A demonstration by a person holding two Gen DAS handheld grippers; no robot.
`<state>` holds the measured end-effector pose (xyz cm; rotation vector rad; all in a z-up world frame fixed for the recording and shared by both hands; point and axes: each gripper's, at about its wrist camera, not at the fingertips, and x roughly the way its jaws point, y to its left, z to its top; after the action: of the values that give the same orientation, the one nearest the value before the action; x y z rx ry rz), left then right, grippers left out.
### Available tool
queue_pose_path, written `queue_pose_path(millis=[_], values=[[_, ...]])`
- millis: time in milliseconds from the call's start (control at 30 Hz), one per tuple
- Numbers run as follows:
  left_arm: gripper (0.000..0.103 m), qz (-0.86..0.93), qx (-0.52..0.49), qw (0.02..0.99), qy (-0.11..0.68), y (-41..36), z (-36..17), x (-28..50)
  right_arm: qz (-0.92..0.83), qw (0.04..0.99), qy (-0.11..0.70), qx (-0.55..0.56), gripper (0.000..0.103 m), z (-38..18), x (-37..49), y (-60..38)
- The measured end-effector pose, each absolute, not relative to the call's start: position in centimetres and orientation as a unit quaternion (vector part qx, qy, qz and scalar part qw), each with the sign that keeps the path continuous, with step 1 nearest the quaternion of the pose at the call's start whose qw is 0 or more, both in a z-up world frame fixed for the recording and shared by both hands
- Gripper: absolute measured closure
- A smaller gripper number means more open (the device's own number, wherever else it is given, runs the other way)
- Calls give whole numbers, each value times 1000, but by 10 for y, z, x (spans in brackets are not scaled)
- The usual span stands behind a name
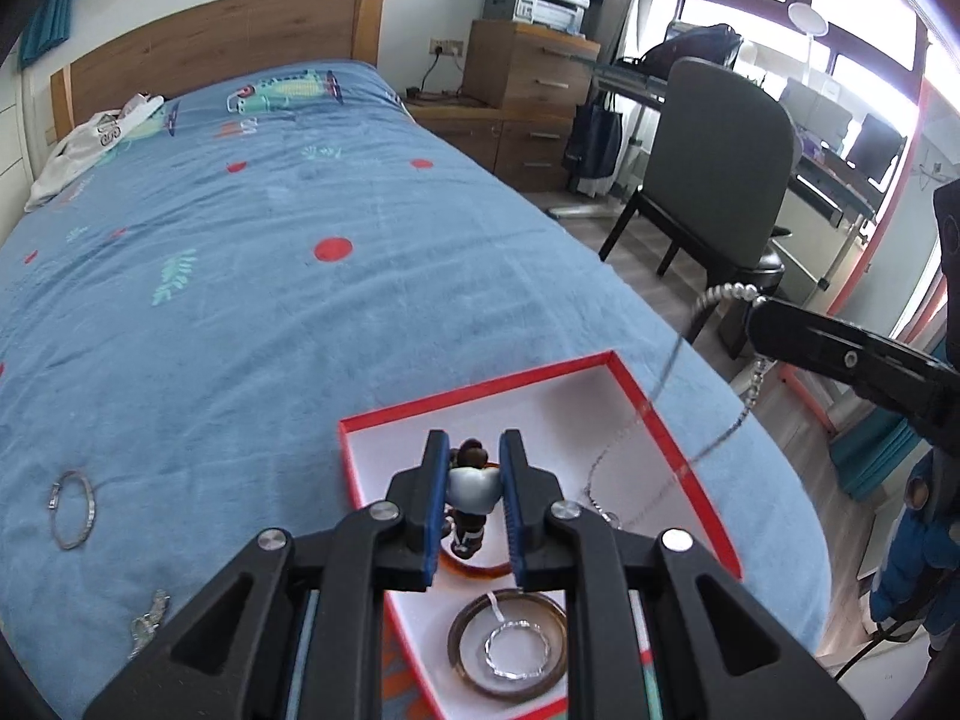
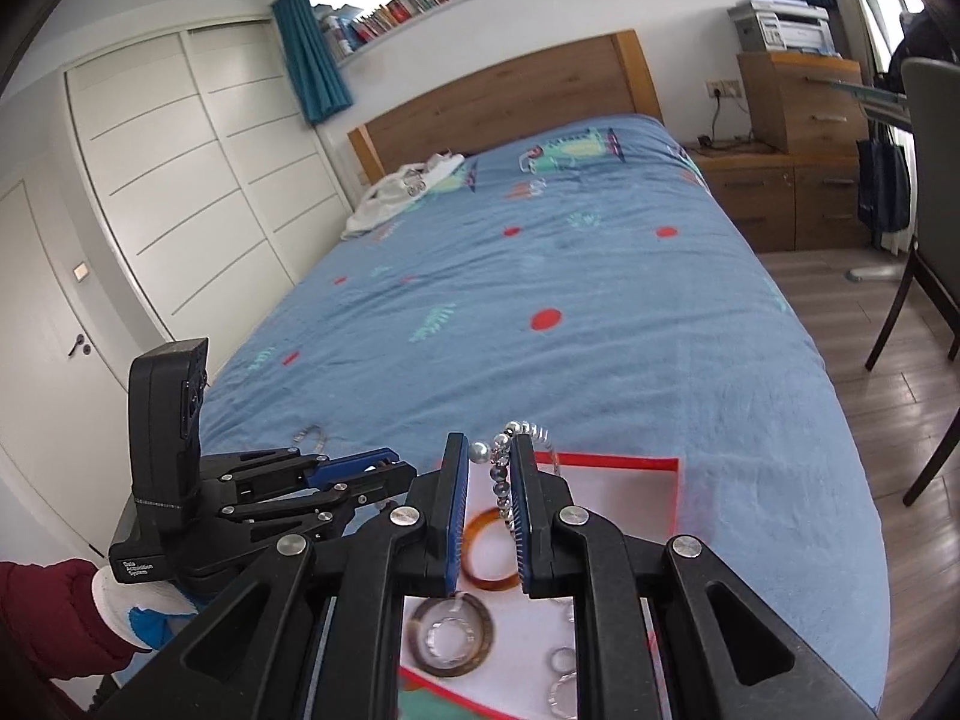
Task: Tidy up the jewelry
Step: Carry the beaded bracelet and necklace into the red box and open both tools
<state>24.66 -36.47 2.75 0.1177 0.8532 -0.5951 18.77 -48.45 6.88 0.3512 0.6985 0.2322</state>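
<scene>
A red-rimmed white box (image 1: 480, 391) lies on the blue bed near its foot. In it are an amber bangle (image 1: 474, 570), a brown bangle (image 1: 510, 654) and a silver ring (image 1: 517, 648). My left gripper (image 1: 474, 474) is shut on a white and dark bead ornament (image 1: 474, 486) above the box. My right gripper (image 2: 489, 462) is shut on a silver bead necklace (image 2: 504, 480); in the left wrist view its chain (image 1: 666, 372) hangs down into the box. The box (image 2: 618, 461) and bangles (image 2: 489, 552) also show in the right wrist view.
A silver bangle (image 1: 72, 509) and a small silver piece (image 1: 147, 624) lie on the bed left of the box. White clothes (image 1: 90, 138) lie by the wooden headboard. A grey chair (image 1: 720, 168), desk and drawers stand right of the bed.
</scene>
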Motion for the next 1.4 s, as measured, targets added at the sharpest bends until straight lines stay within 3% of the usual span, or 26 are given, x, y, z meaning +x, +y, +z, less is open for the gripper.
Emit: queue_pose_path(millis=[533,1400], values=[[87,-270,106,851,437,-390,-46,261,104,891,408,166,89,-26,222,-501],[86,-263,103,842,459,-385,-69,267,115,862,493,1,88,-55,232,-474]])
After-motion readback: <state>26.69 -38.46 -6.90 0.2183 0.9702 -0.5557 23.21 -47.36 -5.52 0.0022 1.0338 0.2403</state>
